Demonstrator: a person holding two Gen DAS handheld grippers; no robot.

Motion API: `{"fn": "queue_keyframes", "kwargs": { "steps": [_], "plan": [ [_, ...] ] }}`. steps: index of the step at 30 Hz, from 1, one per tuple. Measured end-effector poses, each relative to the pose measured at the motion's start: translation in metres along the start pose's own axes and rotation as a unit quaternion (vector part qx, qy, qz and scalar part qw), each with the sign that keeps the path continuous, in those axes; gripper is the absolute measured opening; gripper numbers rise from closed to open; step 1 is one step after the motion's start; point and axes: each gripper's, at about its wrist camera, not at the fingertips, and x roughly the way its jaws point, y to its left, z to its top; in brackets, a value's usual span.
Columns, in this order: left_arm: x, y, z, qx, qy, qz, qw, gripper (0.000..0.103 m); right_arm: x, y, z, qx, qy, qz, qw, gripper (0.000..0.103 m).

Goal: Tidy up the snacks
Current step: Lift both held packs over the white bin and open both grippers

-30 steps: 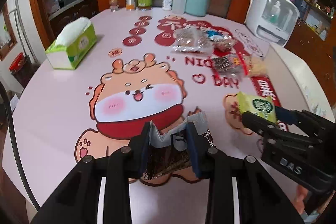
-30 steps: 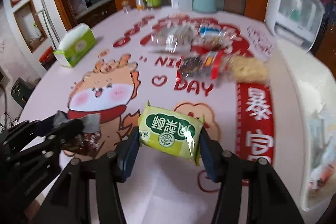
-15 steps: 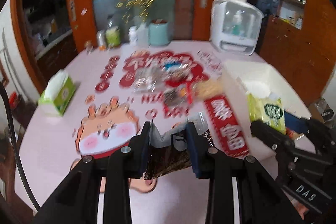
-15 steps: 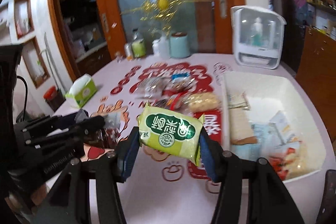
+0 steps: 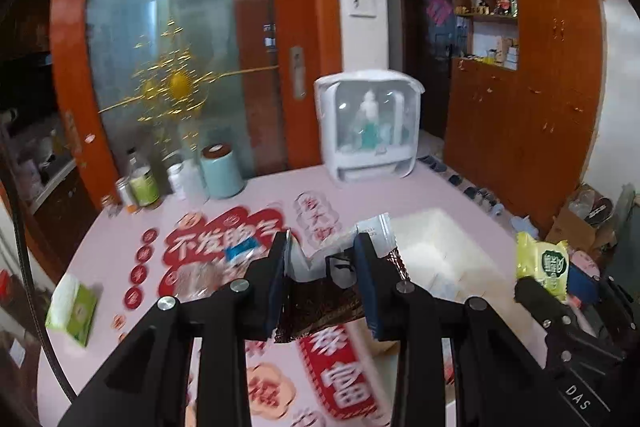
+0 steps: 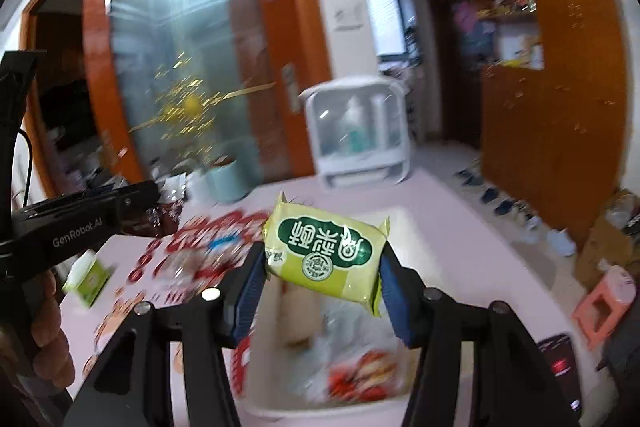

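Left wrist view shows the left gripper (image 5: 322,279) clamped on a dark brown snack packet (image 5: 320,301) with a crumpled silvery top, its blue pads pressing both sides, held in the air over the pink table (image 5: 436,191). Just beyond the packet sits the white bin (image 5: 436,247), and the packet hangs at the bin's near left corner. To the right of the bin in this view, the right gripper (image 5: 556,281) grips a yellow-green snack pack (image 5: 542,263).

Right wrist view has the right gripper (image 6: 320,279) closed on that yellow-green snack pack (image 6: 326,253), tilted, with green label and white characters facing the camera, held above the white bin (image 6: 404,223). Red-and-white wrapped snacks (image 6: 360,375), blurred, lie inside the bin below the pack. Left of the bin, more loose snack bags (image 6: 192,259) lie on the table's red print, and further left a green tissue box (image 6: 86,273) stands near the table edge. Behind the bin stands a white clear-fronted case (image 6: 356,135); left of that, a pale blue canister (image 6: 228,177). At the far left the left gripper (image 6: 160,211) reaches in, a hand (image 6: 48,327) wrapped around its handle
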Motion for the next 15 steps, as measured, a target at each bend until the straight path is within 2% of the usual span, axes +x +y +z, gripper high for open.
{"fn": "queue_keyframes", "kwargs": {
  "steps": [5,8,12,15],
  "plan": [
    [0.018,-0.031,0.034,0.018,-0.007,-0.017,0.9997,0.031,0.003,-0.021,0.038,0.009,-0.025,-0.013,1.000,0.055],
    [0.035,-0.049,0.047,0.023,0.004,-0.035,0.9991,0.031,0.014,-0.021,0.050,0.000,-0.024,-0.024,0.999,0.056],
    [0.064,-0.067,0.053,0.029,0.025,-0.036,0.9986,0.032,0.037,-0.022,0.050,-0.017,0.003,-0.046,0.999,0.057],
    [0.085,-0.071,0.049,0.031,0.045,-0.036,0.9978,0.032,0.060,-0.022,0.042,-0.041,0.036,-0.077,0.995,0.057]
  ]
}}
